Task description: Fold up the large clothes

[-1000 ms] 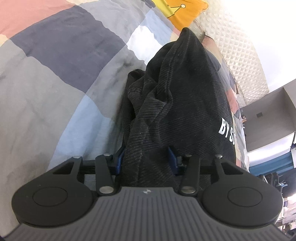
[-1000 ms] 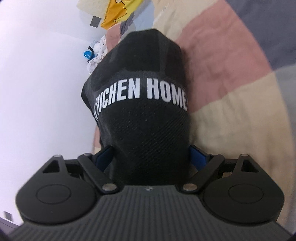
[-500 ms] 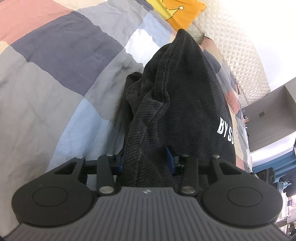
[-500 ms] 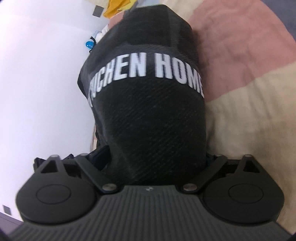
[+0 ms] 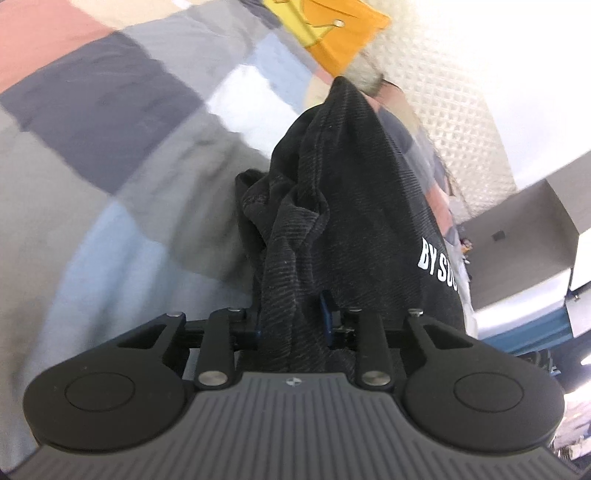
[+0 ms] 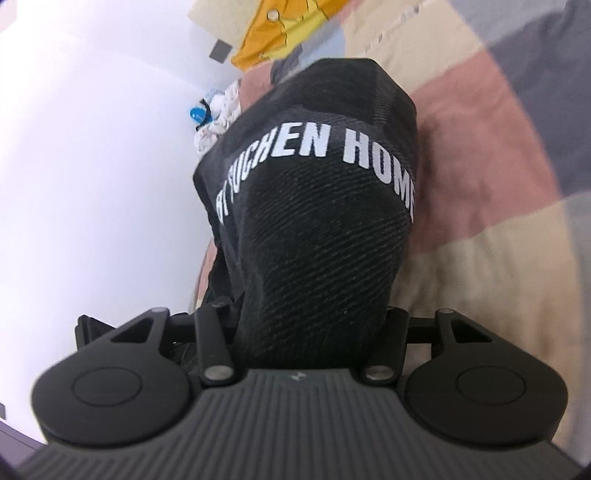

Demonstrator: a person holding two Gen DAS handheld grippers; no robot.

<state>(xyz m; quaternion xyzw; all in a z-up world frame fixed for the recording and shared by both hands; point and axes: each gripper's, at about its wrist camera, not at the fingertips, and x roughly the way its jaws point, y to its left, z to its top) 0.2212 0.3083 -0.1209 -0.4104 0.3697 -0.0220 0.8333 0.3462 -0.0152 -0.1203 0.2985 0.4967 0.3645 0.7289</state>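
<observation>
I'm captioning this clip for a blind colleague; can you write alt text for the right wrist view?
A black garment with white lettering fills the middle, bunched between the jaws of the right gripper, which have just been closing on it. Behind lies a patchwork bedspread in pink, cream and grey, with an orange and yellow cloth at the top.
</observation>
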